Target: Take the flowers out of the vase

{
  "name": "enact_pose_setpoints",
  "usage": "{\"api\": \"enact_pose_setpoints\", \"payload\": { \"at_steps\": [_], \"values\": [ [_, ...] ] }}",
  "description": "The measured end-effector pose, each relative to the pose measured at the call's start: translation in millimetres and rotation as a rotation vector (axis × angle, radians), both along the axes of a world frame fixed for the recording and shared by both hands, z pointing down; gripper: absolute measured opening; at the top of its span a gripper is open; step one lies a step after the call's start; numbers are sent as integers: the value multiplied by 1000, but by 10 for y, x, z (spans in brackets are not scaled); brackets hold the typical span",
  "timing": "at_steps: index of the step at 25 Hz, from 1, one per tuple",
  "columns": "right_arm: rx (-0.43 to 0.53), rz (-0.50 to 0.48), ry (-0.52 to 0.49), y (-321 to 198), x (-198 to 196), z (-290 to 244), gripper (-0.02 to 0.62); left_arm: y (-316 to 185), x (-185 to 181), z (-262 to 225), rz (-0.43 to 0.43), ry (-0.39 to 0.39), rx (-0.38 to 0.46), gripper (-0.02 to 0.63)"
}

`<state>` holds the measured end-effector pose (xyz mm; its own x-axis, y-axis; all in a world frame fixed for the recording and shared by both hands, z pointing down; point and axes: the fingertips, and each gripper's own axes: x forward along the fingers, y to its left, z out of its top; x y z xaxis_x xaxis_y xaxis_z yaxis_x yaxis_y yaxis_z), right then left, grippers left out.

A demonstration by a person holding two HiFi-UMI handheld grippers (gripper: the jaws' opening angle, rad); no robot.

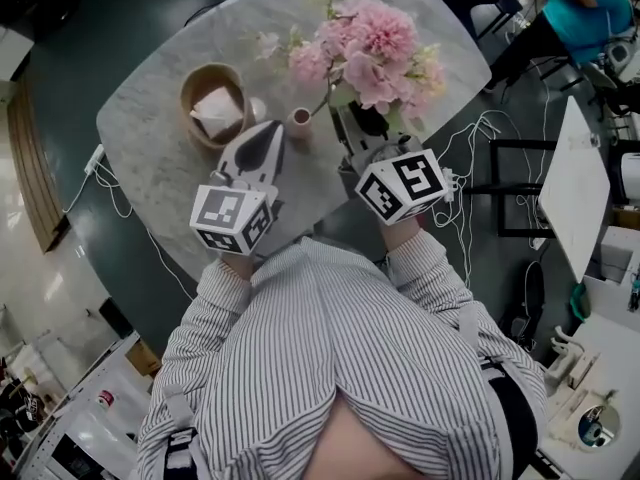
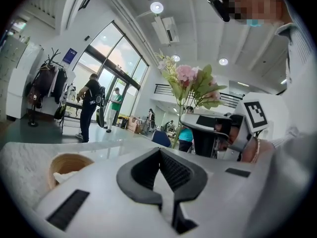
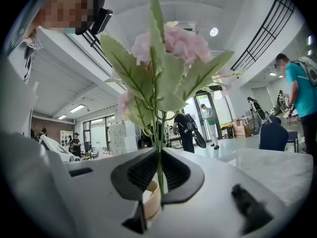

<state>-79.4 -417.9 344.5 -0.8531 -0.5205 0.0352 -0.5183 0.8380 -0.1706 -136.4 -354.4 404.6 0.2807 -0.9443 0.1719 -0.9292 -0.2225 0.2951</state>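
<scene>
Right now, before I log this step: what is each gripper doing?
Left gripper: closed, nothing between its jaws.
Right gripper: closed on the stem of the flowers.

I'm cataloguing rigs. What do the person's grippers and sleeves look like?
Both the left gripper and right gripper have smooth white shells with dark grey ribbed pads. Each carries a white cube printed with black square markers. The sleeves are white with thin dark stripes.
</scene>
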Motion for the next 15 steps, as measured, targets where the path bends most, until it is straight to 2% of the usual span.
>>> {"api": "enact_pose_setpoints", "payload": {
  "at_steps": [5,9,15],
  "values": [
    [14,-31,26,89,36,-105,32,-2,-15,-115,3,-10,27,12],
    [-16,-84,40,168,29,-88,32,-21,38,-155,17,16,36,12],
    [-62,-90,24,245,136,-23,32,-3,203,-179,66,3,38,12]
  ]
}}
